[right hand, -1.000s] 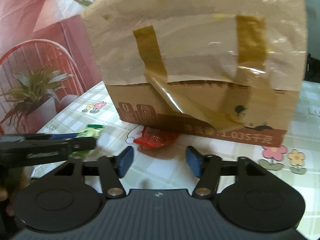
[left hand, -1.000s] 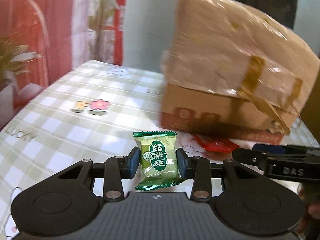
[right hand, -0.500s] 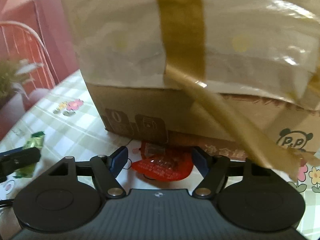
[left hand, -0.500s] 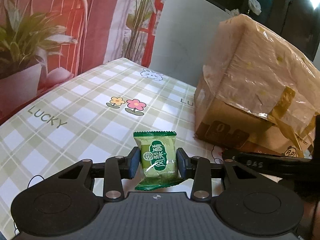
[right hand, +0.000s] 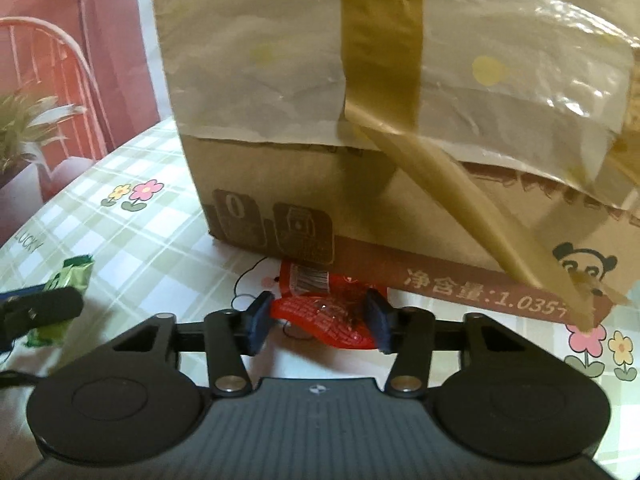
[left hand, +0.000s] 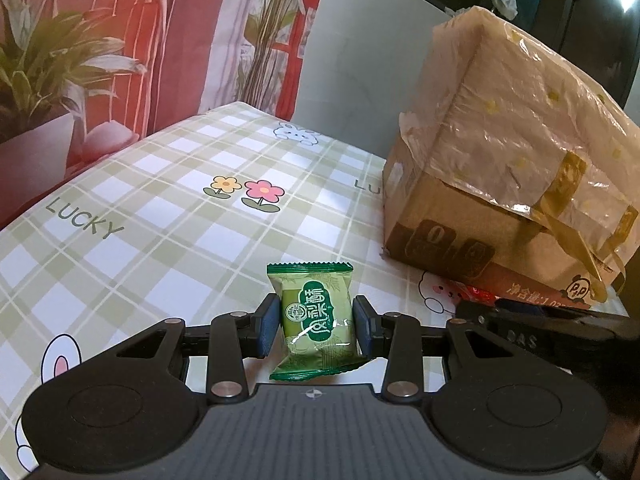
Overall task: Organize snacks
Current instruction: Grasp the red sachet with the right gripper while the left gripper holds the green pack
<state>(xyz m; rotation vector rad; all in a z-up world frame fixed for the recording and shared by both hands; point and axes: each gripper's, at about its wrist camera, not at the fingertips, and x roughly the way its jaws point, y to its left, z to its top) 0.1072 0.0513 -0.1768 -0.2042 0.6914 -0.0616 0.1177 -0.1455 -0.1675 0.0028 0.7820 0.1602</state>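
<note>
the checked tablecloth [left hand: 168, 216] is pale green and white, printed with "lucky" [left hand: 82, 218] at 9 o'clock in the left wrist view and a yellow and a pink flower [left hand: 244, 194] near the centre. a white bunny print [left hand: 294, 133] lies toward 12 o'clock. behind the table, a red and pink printed backdrop [left hand: 132, 40] shows a potted plant [left hand: 44, 80] at 10 o'clock. a pale grey panel [left hand: 360, 52] stands at 12 o'clock. in the right wrist view two more flower prints [right hand: 602, 346] lie at 4 o'clock.
</note>
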